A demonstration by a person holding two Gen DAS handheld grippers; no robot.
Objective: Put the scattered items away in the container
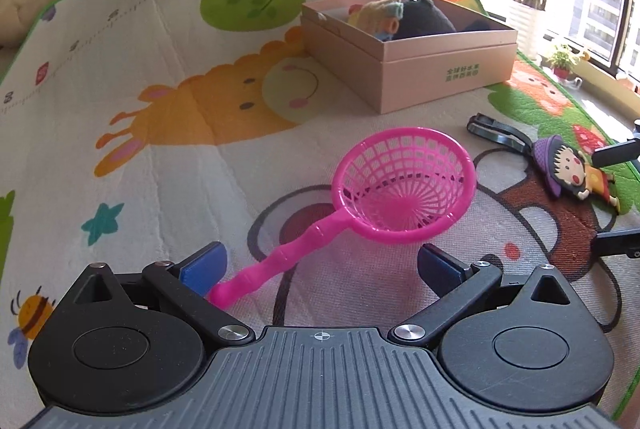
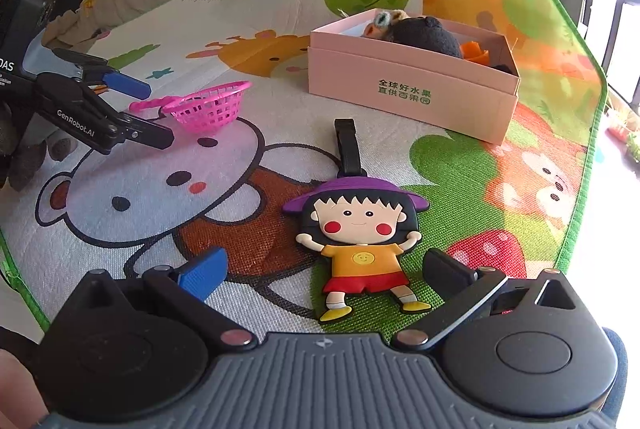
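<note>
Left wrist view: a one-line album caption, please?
Open tongs above a pink strainer on the play mat.

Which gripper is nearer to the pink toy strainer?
Left. The left gripper is open around the pink toy strainer's handle; the right gripper is off to the side, open over the cartoon girl tag.

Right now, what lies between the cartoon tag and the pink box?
Only bare play mat; the right wrist view shows nothing between the tag and the box.
</note>
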